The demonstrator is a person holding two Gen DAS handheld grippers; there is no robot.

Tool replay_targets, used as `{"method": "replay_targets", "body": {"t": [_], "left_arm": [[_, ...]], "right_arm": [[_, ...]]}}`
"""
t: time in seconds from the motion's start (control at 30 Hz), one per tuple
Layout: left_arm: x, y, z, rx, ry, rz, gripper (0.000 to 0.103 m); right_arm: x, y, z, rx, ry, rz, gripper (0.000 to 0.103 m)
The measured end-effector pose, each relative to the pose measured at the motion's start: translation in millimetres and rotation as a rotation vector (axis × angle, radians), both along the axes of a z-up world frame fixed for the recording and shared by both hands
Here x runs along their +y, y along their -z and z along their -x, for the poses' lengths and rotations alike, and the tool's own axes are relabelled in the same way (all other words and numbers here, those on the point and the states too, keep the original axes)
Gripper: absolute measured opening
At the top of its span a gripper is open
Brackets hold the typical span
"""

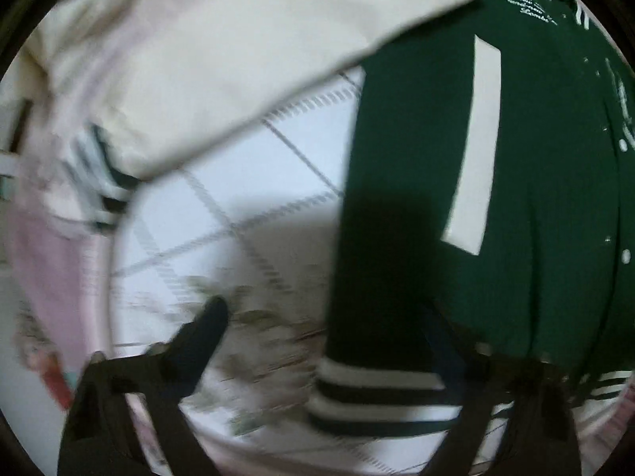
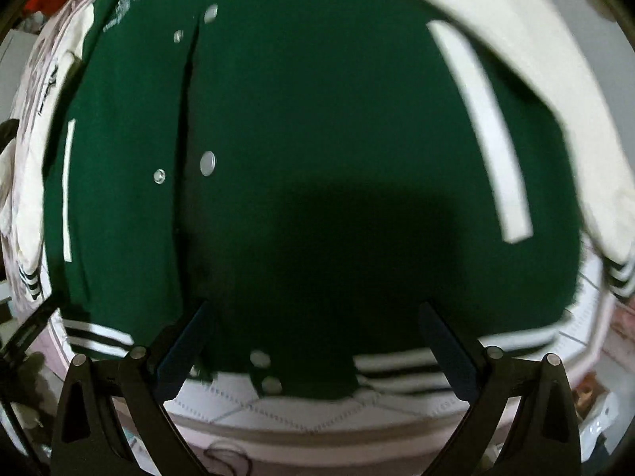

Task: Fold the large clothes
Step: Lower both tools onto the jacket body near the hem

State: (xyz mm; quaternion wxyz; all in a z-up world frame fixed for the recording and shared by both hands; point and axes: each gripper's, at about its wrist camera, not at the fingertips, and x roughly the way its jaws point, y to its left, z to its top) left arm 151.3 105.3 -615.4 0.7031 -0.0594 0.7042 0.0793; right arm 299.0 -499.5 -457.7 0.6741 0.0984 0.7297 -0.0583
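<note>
A green varsity jacket (image 2: 317, 139) with cream sleeves, white pocket strips and striped hem lies flat, front up, on a white quilted bed cover (image 2: 278, 404). My right gripper (image 2: 313, 333) is open and empty, hovering over the jacket's lower hem. In the left wrist view the jacket body (image 1: 535, 198) fills the right side, and its cream sleeve (image 1: 238, 59) stretches to the upper left, ending in a striped cuff (image 1: 99, 174). My left gripper (image 1: 329, 321) is open and empty above the jacket's left edge near the striped hem (image 1: 377, 400).
The quilted cover (image 1: 238, 198) with a stitched diamond pattern lies bare left of the jacket. A pink bed border (image 1: 51, 269) curves along the left. The bed's front edge (image 2: 317, 436) runs below the hem. Clutter shows at the far right (image 2: 595, 396).
</note>
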Motion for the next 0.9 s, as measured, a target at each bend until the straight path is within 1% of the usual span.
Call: {"method": "replay_targets", "body": {"t": [0.03, 0.07, 0.1, 0.13, 0.17, 0.23, 0.3, 0.4, 0.47, 0.53, 0.6, 0.63, 0.67, 0.7, 0.73, 0.77, 0.8, 0.83, 0.9], "left_arm": [[1.2, -0.2, 2.1, -0.038, -0.015, 0.048, 0.067], [0.9, -2.6, 4.0, -0.07, -0.021, 0.068, 0.052], [-2.6, -6.8, 6.2, -0.106, -0.002, 0.096, 0.038], [-5.4, -9.5, 7.8, -0.116, 0.011, 0.094, 0.025], [-9.0, -13.1, 10.2, -0.125, 0.022, 0.07, 0.018], [-12.2, -21.3, 17.3, -0.143, 0.03, 0.06, 0.014], [-9.4, -28.5, 26.0, -0.149, 0.013, 0.074, 0.013], [-2.3, -37.3, 47.9, -0.155, 0.005, 0.091, 0.013], [1.1, -36.9, 63.7, -0.14, 0.006, 0.087, 0.013], [5.9, -38.0, 88.9, -0.114, 0.009, 0.075, 0.013], [9.7, -45.0, 113.9, -0.088, 0.006, 0.066, 0.013], [12.0, -45.9, 123.0, -0.076, 0.005, 0.059, 0.014], [13.9, -50.3, 134.6, -0.059, 0.003, 0.039, 0.019], [14.4, -55.4, 141.4, -0.045, 0.003, 0.015, 0.02], [14.4, -63.0, 148.2, -0.025, 0.002, -0.022, 0.022], [14.3, -72.1, 155.0, -0.017, 0.002, -0.052, 0.022], [14.0, -83.6, 159.3, -0.026, 0.001, -0.06, 0.022], [12.4, -100.7, 163.1, -0.053, 0.004, -0.066, 0.022], [5.0, -132.4, 163.1, -0.1, 0.02, -0.101, 0.035]], "right_arm": [[3.2, 9.2, -1.4, -0.001, -0.008, 0.001, 0.103], [6.5, 18.0, -2.3, 0.003, -0.016, 0.012, 0.103], [9.2, 25.1, -2.7, 0.009, -0.02, 0.02, 0.103], [12.8, 33.7, -2.8, 0.015, -0.027, 0.032, 0.103], [15.9, 39.9, -2.5, 0.018, -0.036, 0.04, 0.103], [23.8, 52.8, -0.9, 0.022, -0.058, 0.06, 0.103], [31.0, 63.9, 1.9, 0.036, -0.071, 0.071, 0.101], [48.2, 86.7, 11.0, 0.092, -0.109, 0.074, 0.1], [62.8, 101.2, 21.9, 0.104, -0.155, 0.107, 0.1], [76.9, 117.3, 36.9, 0.12, -0.188, 0.118, 0.1], [86.5, 129.9, 51.1, 0.135, -0.2, 0.109, 0.1], [91.3, 137.0, 59.2, 0.144, -0.205, 0.101, 0.1], [96.6, 144.9, 67.5, 0.156, -0.213, 0.093, 0.1], [100.8, 151.4, 73.7, 0.165, -0.217, 0.087, 0.1], [105.4, 158.3, 79.2, 0.172, -0.218, 0.078, 0.1], [107.8, 161.8, 81.6, 0.17, -0.216, 0.067, 0.1], [108.5, 164.3, 82.7, 0.161, -0.202, 0.048, 0.1], [106.0, 165.7, 82.7, 0.145, -0.167, 0.012, 0.1], [94.4, 165.4, 81.6, 0.109, -0.069, -0.076, 0.099]]}}
